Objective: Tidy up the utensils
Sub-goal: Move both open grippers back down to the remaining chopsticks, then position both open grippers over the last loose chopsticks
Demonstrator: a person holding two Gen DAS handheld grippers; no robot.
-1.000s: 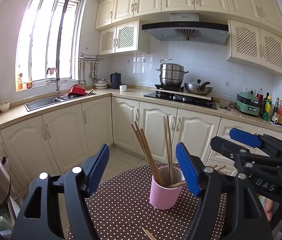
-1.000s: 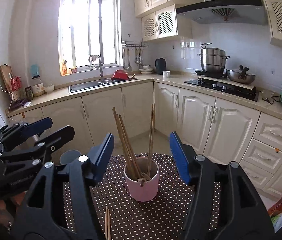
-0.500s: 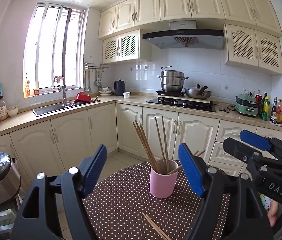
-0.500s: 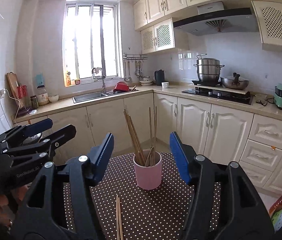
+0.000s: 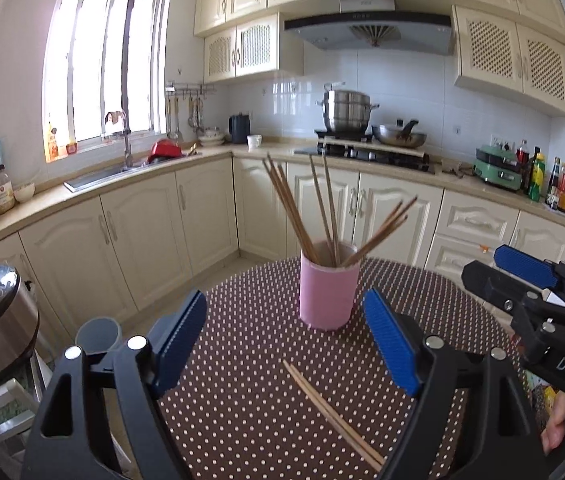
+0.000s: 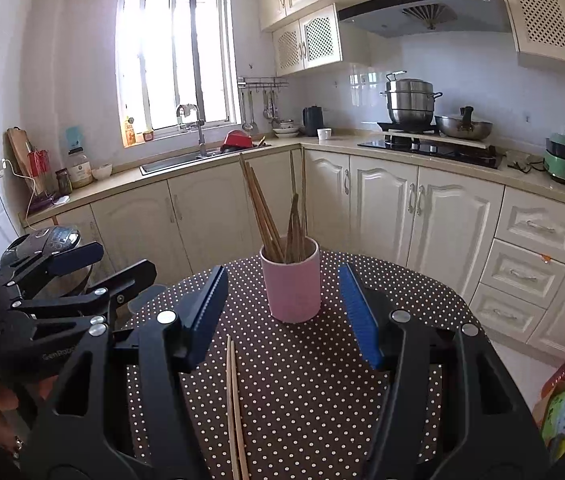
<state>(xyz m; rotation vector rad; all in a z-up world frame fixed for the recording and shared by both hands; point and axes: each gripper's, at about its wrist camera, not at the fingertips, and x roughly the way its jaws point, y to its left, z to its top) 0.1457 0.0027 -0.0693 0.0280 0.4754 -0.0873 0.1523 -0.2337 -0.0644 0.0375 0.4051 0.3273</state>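
**Reaching for the loose chopstick pair near the table's front edge**

A pair of pale wooden chopsticks was seen lying flat on the round table with the brown, white-dotted cloth, toward its near edge, well short of the pink cylindrical cup that stood nearer the middle with other brown chopsticks upright in it. In the left wrist view the pair ran diagonally, from near the centre toward the lower right; in the right wrist view its long axis ran almost straight along the line of the tongs.

The left gripper was empty, its jaws opening widely. The right gripper was held partly open, with nothing between its blue pads. Both hovered above the pair; neither was judged clearly nearer.

The pair's near ends were cut off by the gripper frames, and contact with the cloth under the tongs could not be made out.
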